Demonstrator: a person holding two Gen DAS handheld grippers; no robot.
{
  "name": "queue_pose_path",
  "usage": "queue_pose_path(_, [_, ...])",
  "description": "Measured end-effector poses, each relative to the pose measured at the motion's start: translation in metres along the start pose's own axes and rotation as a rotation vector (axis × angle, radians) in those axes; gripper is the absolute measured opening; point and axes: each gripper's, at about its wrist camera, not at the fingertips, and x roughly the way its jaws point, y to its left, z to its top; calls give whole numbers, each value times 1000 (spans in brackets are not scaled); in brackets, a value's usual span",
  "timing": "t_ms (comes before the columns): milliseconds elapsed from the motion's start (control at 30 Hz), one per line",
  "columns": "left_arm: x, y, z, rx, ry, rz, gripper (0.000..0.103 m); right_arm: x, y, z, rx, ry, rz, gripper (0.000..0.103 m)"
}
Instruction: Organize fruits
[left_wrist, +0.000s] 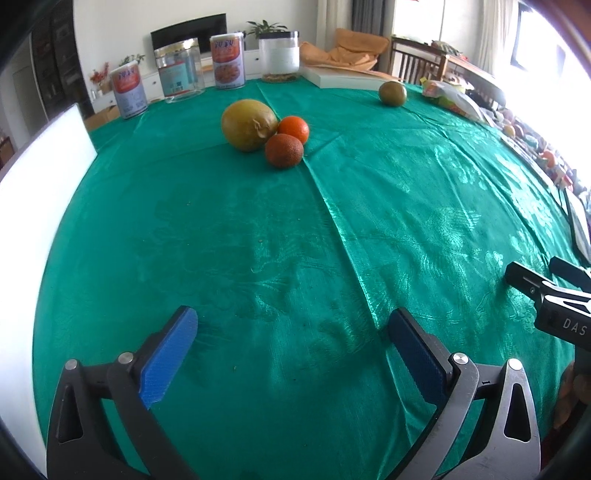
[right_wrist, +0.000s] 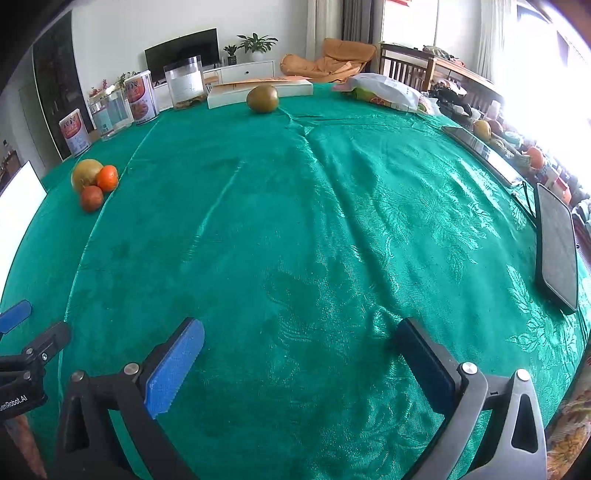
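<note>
The left gripper (left_wrist: 291, 350) hangs low over a green patterned tablecloth (left_wrist: 258, 229), its two blue-padded fingers (left_wrist: 168, 356) spread wide apart with nothing between them. The right gripper (right_wrist: 301, 362) is beside it, likewise spread wide and empty over the same cloth; its black tip shows at the right edge of the left wrist view, and the left gripper's blue tip shows at the left edge of the right wrist view. Well ahead of the left gripper, three fruits sit clustered and touching: a large yellow-green pomelo (left_wrist: 248, 124), a bright orange tangerine (left_wrist: 293, 128) just right of it, and a darker, mottled orange (left_wrist: 284, 150) in front of both. A single green-brown round fruit (left_wrist: 392, 93) lies well apart from them, far right near the table's back edge, just in front of a flat white box (left_wrist: 343, 78). Along the back edge stand two labelled tins (left_wrist: 228, 61), a clear plastic jar (left_wrist: 179, 70) between them, and a clear tub with a white label (left_wrist: 279, 55). A white board (left_wrist: 40, 177) stands at the left edge. In the right wrist view a dark tablet (right_wrist: 557, 247) lies on the right side of the cloth, and a printed plastic bag (right_wrist: 384, 92) lies at the far right. Beyond the table are a television, potted plants and wooden chairs.
</note>
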Motion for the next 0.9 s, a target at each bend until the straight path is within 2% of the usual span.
queue_pose_path(67, [1,0,3,10,4,-14,102,0,0,0,0,0,1,103])
queue_pose_path(167, [14,2,29,34,41,-69,102,0,0,0,-1,0,1,103])
queue_pose_path(333, [36,30,84,-138,-25,-71,100,0,0,0,-1,0,1,103])
queue_pose_path(433, [51,37,99,-173,-27,-69,99,0,1,0,-3,-1,2,103])
queue_pose_path(500, [57,35,101,-157,-33,-53,87,0,2,1,-6,-1,4,103])
queue_pose_path(533, [60,33,101,-142,-28,-49,74,0,2,1,-7,-1,5,103])
queue_pose_path(600, [60,29,101,-102,-49,-30,58,0,3,2,-10,-1,7,103])
queue_pose_path(633, [59,28,101,-92,-59,-57,36,0,4,2,-12,-1,9,103])
queue_pose_path(667, [57,29,100,-90,-56,-75,30,0,4,2,-13,-1,9,103])
queue_pose_path(767, [42,30,91,-75,-52,-90,30,0,4,2,-13,-1,10,103])
queue_pose_path(900, [4,31,59,-5,-30,-101,30,0,5,2,-13,-1,10,103])
